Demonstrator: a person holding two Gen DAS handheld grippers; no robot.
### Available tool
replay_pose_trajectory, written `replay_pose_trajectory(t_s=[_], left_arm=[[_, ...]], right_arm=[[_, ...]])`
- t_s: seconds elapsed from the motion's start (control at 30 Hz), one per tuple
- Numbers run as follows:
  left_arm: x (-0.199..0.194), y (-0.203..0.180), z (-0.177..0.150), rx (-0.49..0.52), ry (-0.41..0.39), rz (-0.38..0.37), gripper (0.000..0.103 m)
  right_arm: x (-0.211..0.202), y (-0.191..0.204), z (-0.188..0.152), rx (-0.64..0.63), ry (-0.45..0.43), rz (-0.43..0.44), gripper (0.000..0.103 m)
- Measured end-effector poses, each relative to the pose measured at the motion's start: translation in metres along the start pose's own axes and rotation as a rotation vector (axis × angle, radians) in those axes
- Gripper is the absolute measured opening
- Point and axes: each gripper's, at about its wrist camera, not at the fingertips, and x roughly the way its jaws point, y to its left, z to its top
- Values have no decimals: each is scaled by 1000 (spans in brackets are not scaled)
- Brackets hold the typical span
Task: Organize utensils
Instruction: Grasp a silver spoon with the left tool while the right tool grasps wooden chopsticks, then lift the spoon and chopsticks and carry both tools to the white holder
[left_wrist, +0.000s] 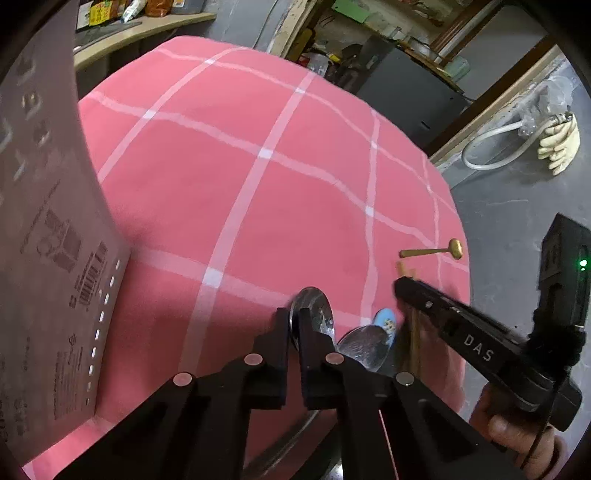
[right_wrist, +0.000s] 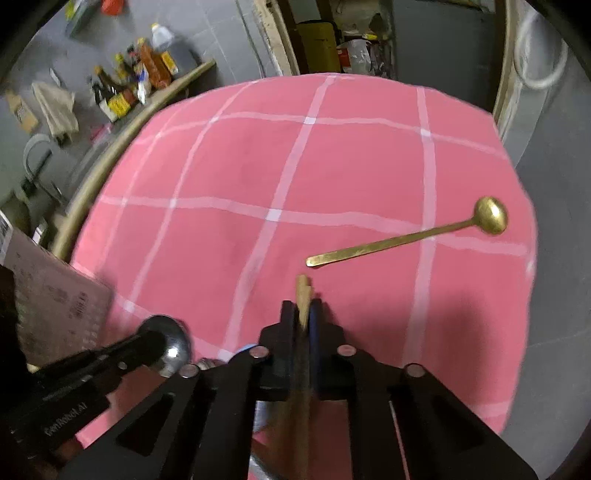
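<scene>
My left gripper (left_wrist: 293, 321) is shut on a steel spoon (left_wrist: 314, 306), bowl sticking up past the fingertips; it also shows in the right wrist view (right_wrist: 173, 341). My right gripper (right_wrist: 303, 308) is shut on wooden chopsticks (right_wrist: 303, 295), their tips poking out ahead; this gripper also shows in the left wrist view (left_wrist: 402, 286). A gold long-handled spoon (right_wrist: 406, 236) lies loose on the pink checked tablecloth (right_wrist: 258, 166), just ahead and right of the right gripper. A second steel spoon (left_wrist: 365, 345) and a blue-patterned spoon (left_wrist: 386, 323) lie below, partly hidden.
A tall cardboard box (left_wrist: 48, 240) stands at the left edge of the table. Bottles (right_wrist: 129, 81) stand on a shelf at the back left. The table's right edge drops to a grey floor (left_wrist: 509, 221) with a hose and gloves.
</scene>
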Motion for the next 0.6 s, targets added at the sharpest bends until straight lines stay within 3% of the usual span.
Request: replay_pose_trajectory(t_s=[0.23,0.6], left_arm=[[-18,-13,8,57,-48,-10,4],[-52,-34,13,169,-104,-2,4]], right_arm=[[-30,-26,-6,157,-58,153,6],[-69,-36,-9,163,-196,155,6]])
